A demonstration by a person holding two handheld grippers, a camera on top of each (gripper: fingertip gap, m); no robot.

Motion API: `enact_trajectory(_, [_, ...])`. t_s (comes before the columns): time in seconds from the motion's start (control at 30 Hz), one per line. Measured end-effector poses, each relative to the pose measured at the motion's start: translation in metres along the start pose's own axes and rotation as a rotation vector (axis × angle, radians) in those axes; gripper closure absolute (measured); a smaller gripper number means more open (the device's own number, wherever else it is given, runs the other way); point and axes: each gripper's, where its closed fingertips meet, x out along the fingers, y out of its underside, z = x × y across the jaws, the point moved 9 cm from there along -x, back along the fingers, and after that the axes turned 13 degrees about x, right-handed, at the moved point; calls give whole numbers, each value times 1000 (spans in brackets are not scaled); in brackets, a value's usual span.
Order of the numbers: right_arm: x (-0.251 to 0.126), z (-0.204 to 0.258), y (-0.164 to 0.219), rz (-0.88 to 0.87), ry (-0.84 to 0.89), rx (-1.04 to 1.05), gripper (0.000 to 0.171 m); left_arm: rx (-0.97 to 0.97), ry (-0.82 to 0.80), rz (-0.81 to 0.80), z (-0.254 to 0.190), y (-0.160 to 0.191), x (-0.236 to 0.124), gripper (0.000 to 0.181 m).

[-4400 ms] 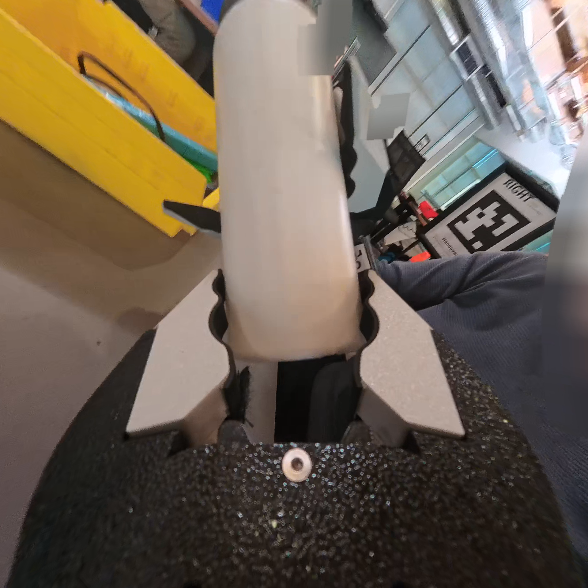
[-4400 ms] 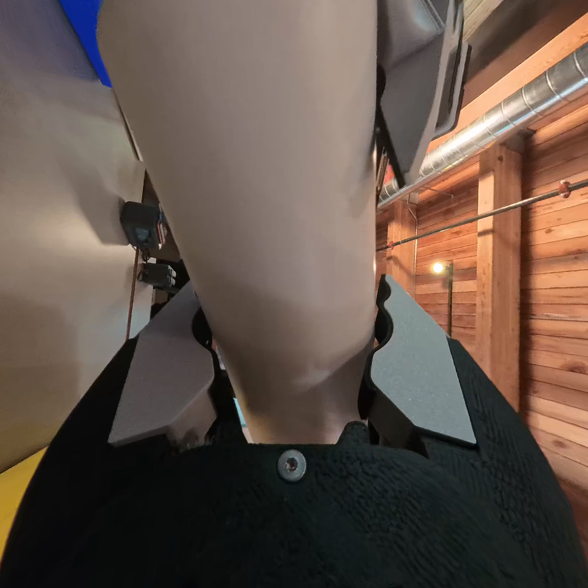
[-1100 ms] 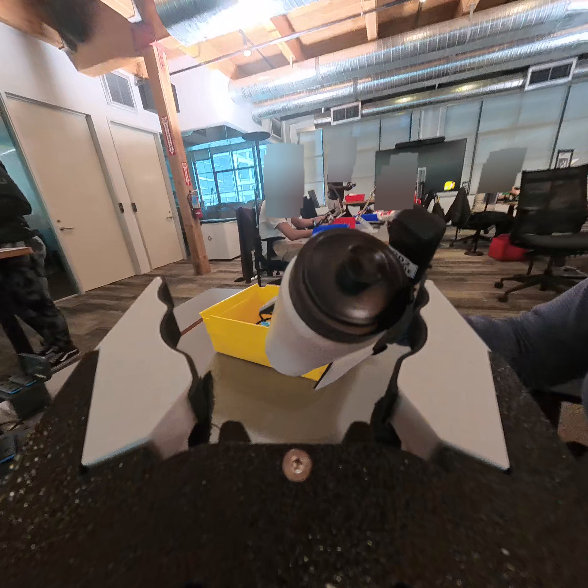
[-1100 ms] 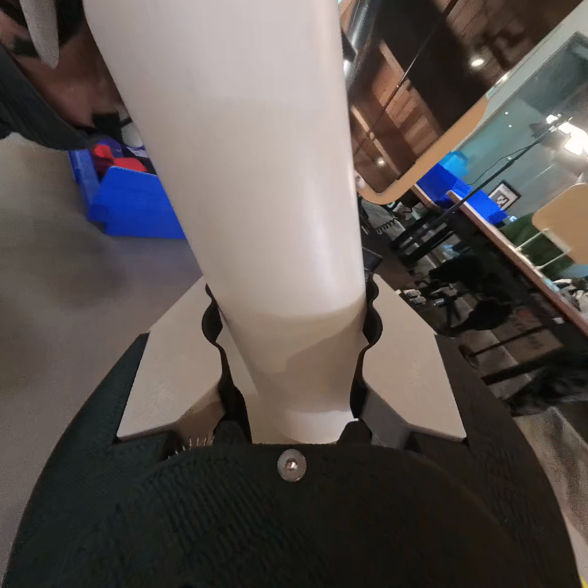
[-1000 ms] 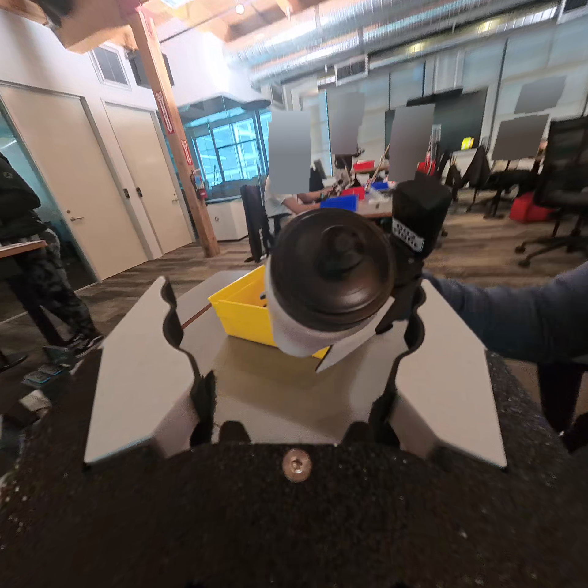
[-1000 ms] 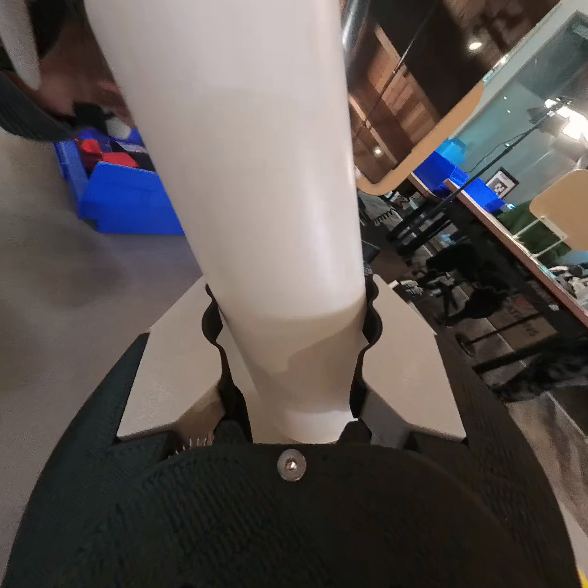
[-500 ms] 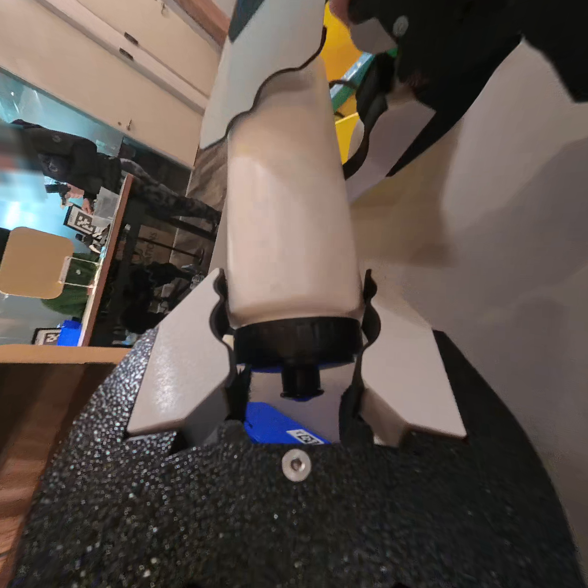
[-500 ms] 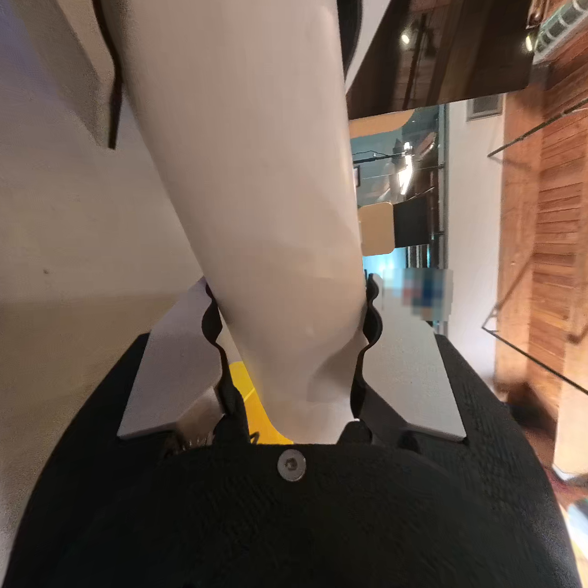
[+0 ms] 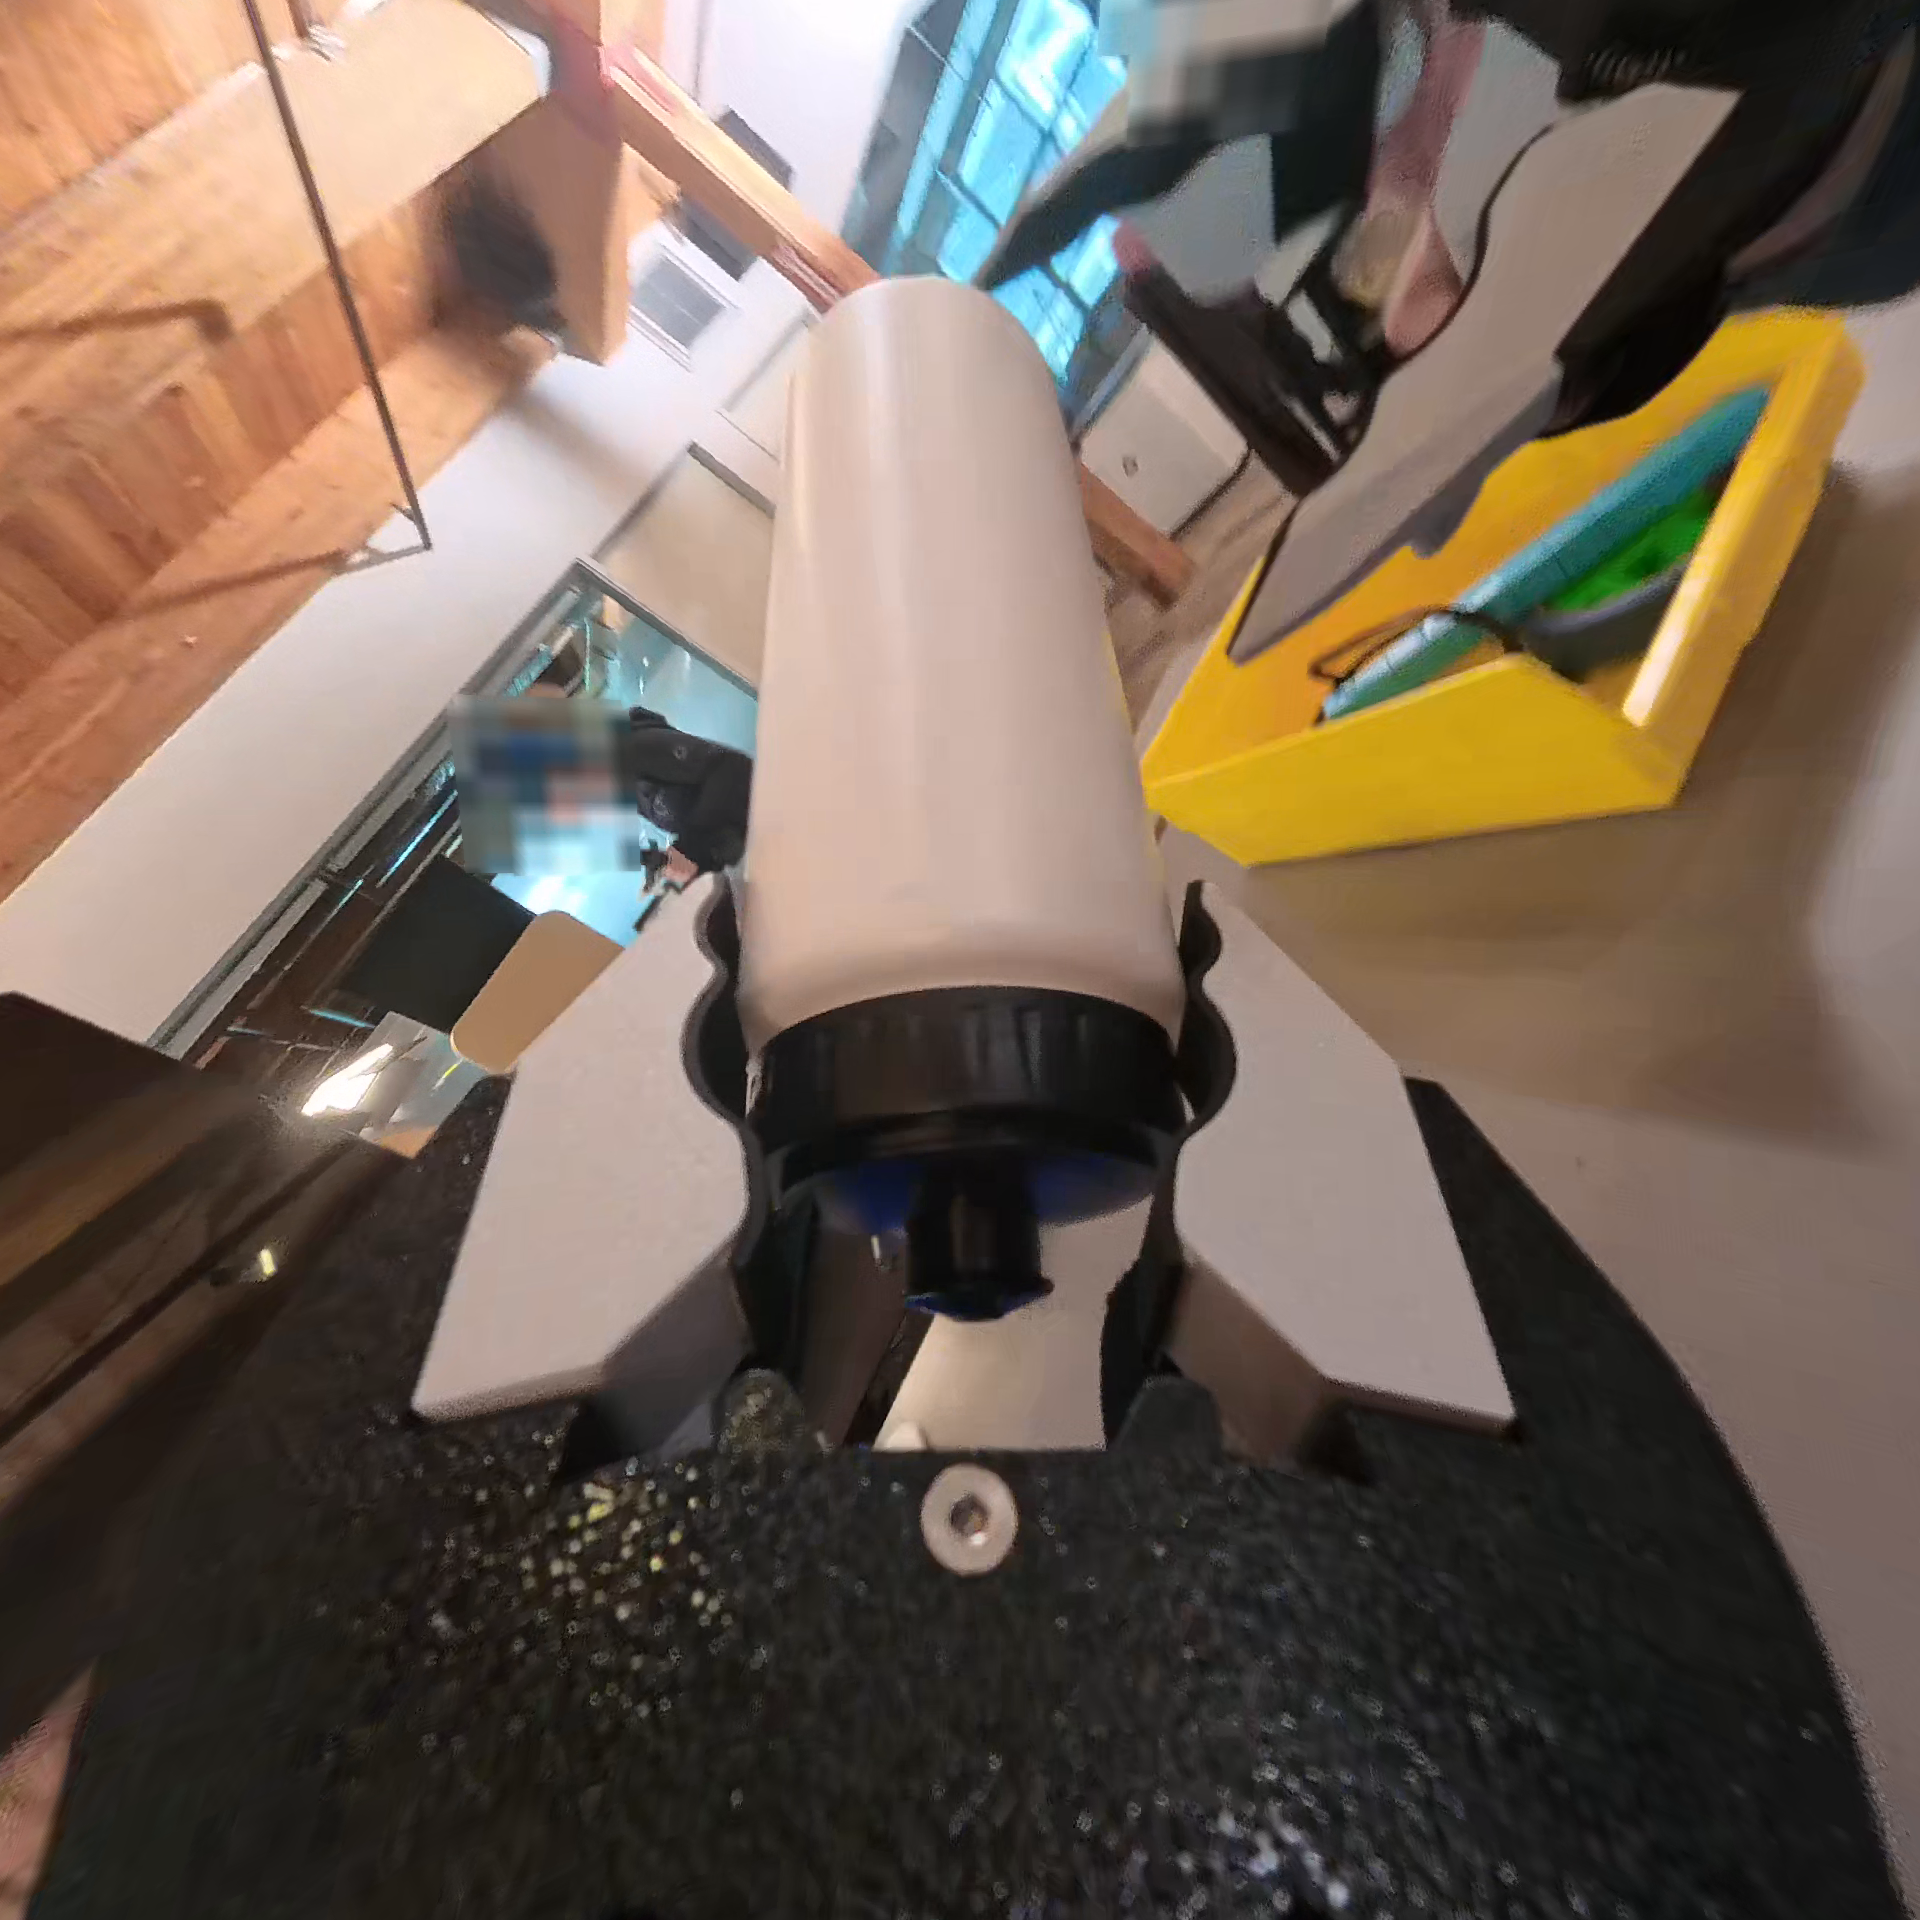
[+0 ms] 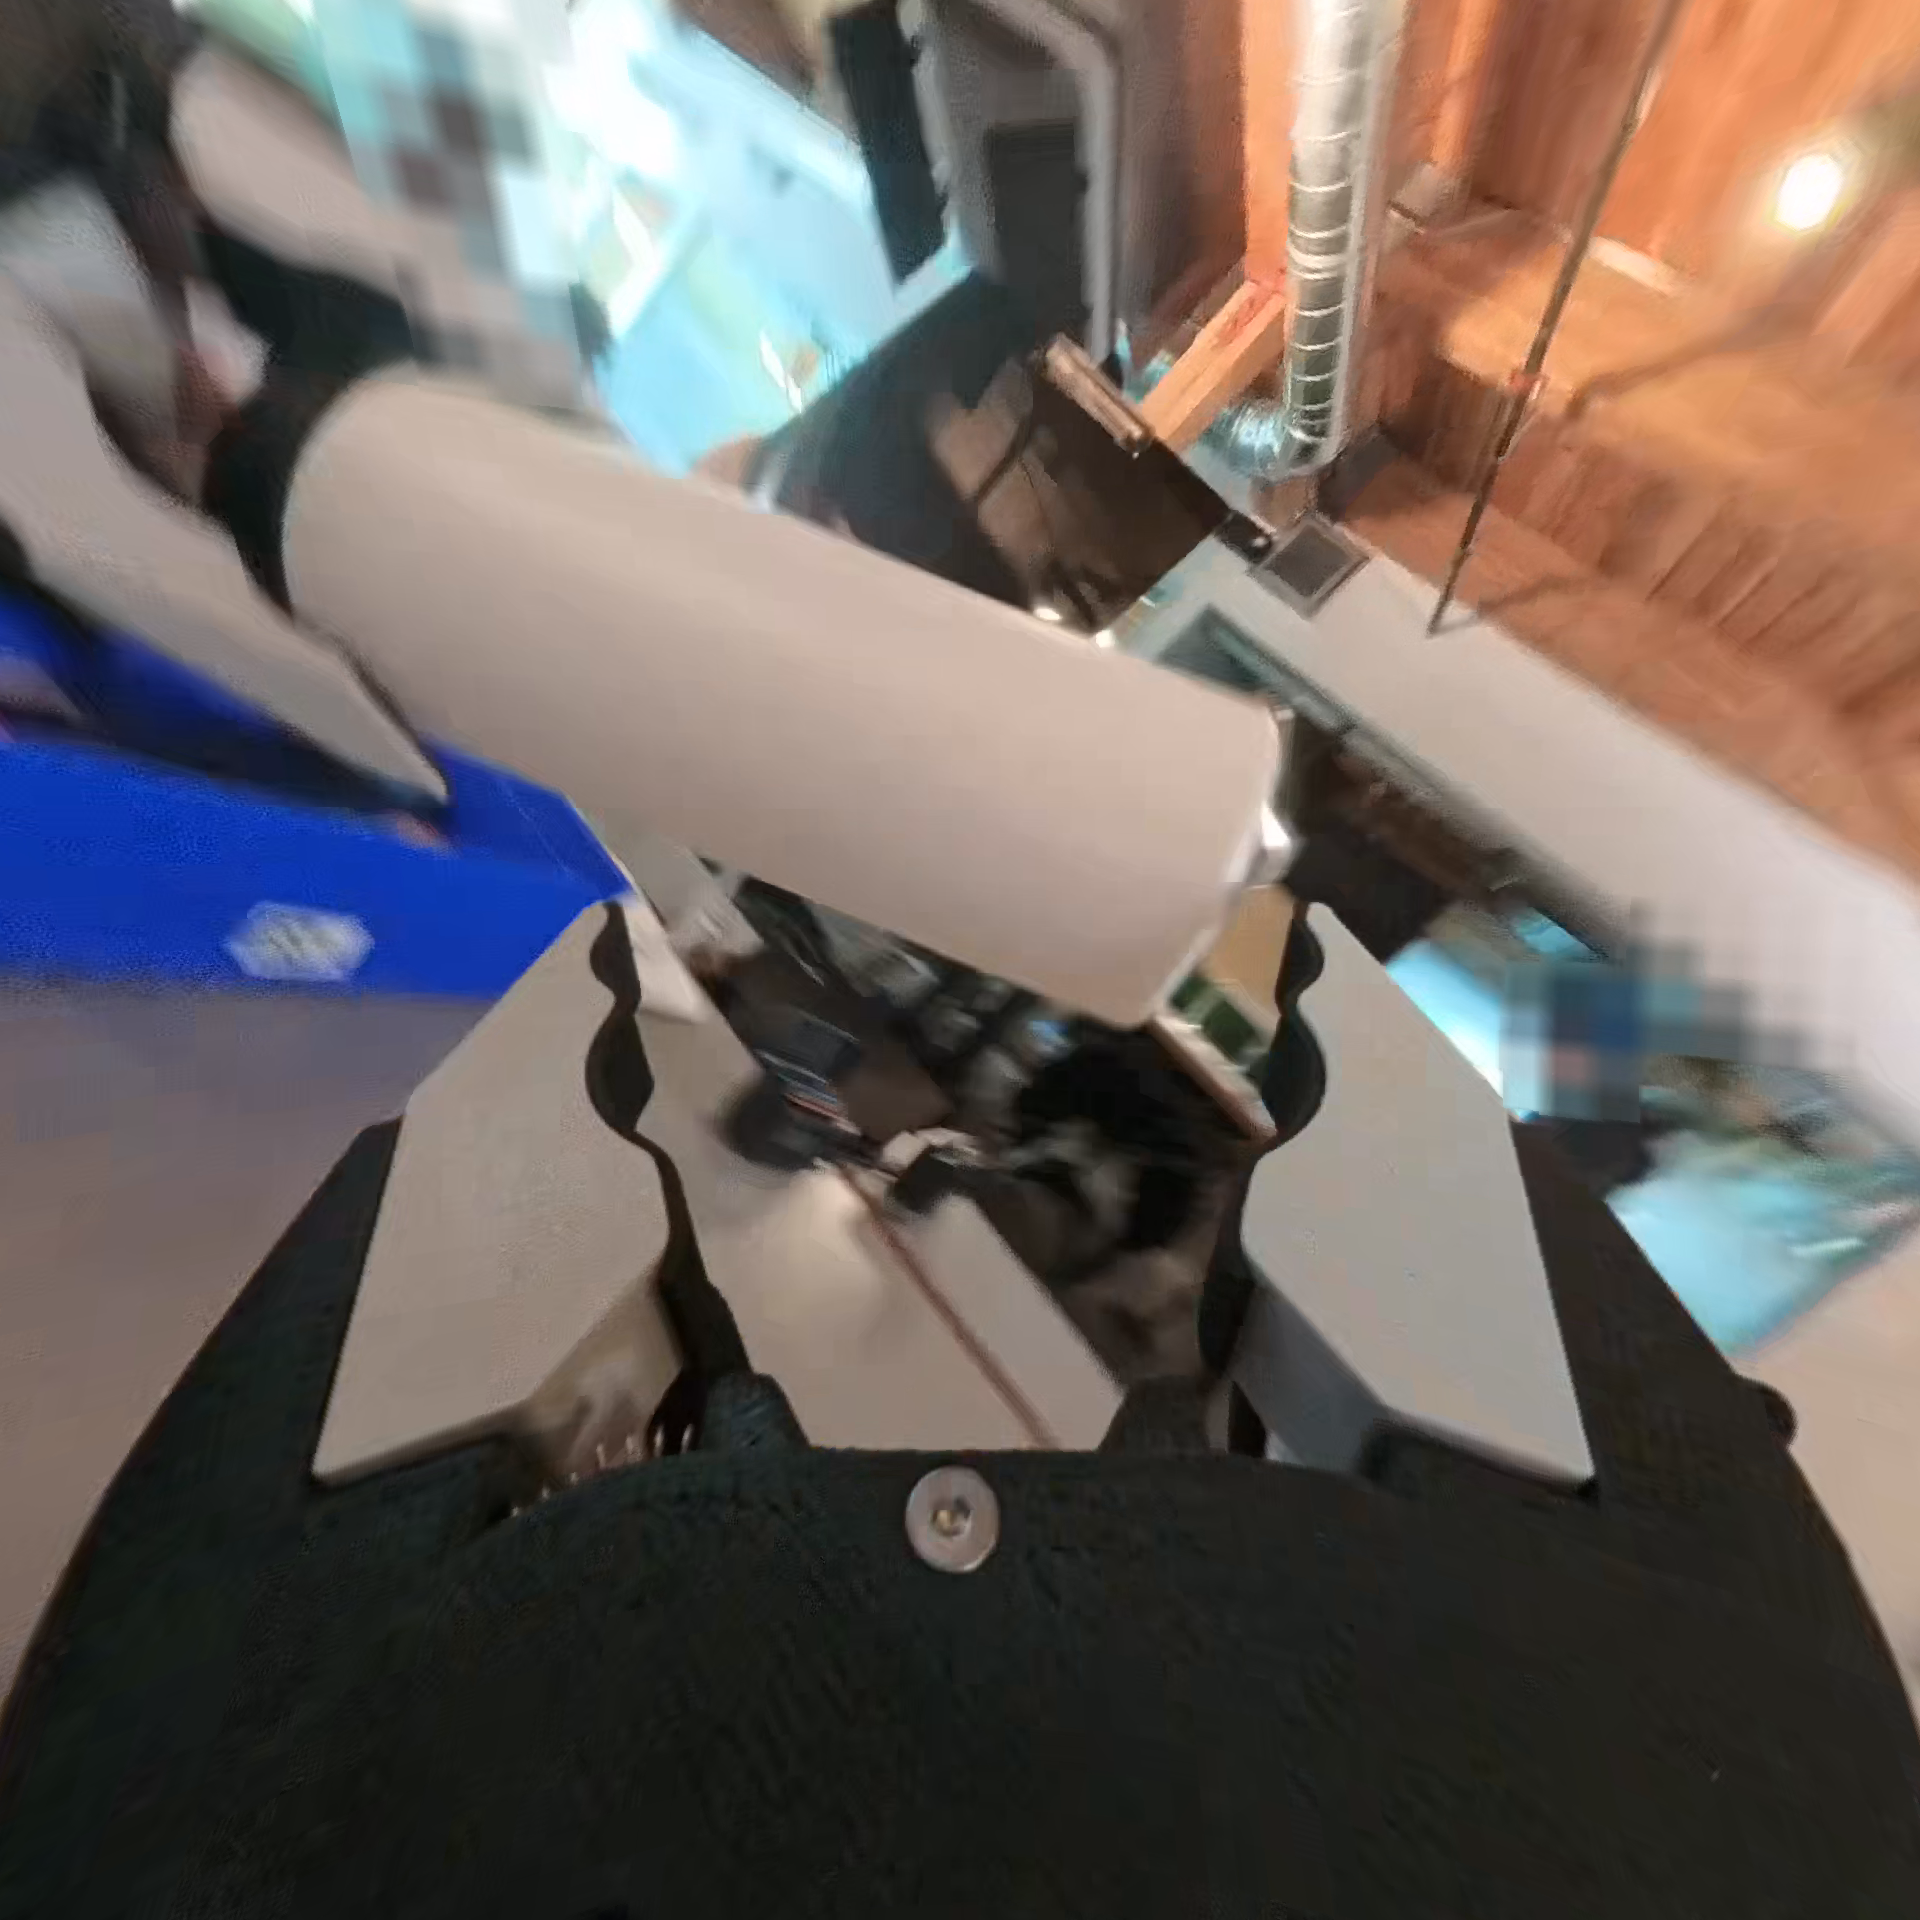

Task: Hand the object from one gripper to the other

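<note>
A white bottle with a black cap sits between the fingers of my left gripper, which is shut on it at the cap end; the bottle points away from the camera. In the right wrist view the same bottle lies crosswise above and beyond my right gripper, whose jaws stand wide apart with nothing between them. The left gripper shows blurred at the bottle's left end there. The right gripper shows at the upper right of the left wrist view, apart from the bottle.
A yellow bin with green and teal items sits on the beige table to the right. A blue bin stands at the left of the right wrist view. Wooden walls and a metal duct lie behind.
The right gripper has let go of the bottle, opened and drawn back. The left gripper, open a second ago, is now shut on the cap end and holds the bottle alone.
</note>
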Motion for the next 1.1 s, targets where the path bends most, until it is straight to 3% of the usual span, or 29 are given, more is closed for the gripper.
enact_trajectory(0.1, [0,-20,4,-75,-118,570,57,-85,-54,-82,6,0,-5,98])
enact_trajectory(0.2, [12,-18,15,-88,-425,1183,57,-110,-60,-135,4,-5,-5,98])
enact_trajectory(0.33, [25,6,27,-79,-712,1489,61,-98,-44,-132,-10,-11,7,98])
enact_trajectory(0.43, [28,18,22,-118,-765,1532,72,-91,-17,-150,-24,-15,15,98])
enact_trajectory(0.6, [25,15,23,-99,-652,1372,89,-132,35,-122,-28,-16,22,97])
enact_trajectory(0.73, [21,7,20,-65,-479,1155,91,-310,108,-113,-19,-9,24,74])
enact_trajectory(0.93, [13,0,15,70,-111,495,92,-620,244,-216,-3,-6,19,54])
enact_trajectory(1.1, [11,10,15,197,141,-249,92,-650,276,-209,6,-15,13,42])
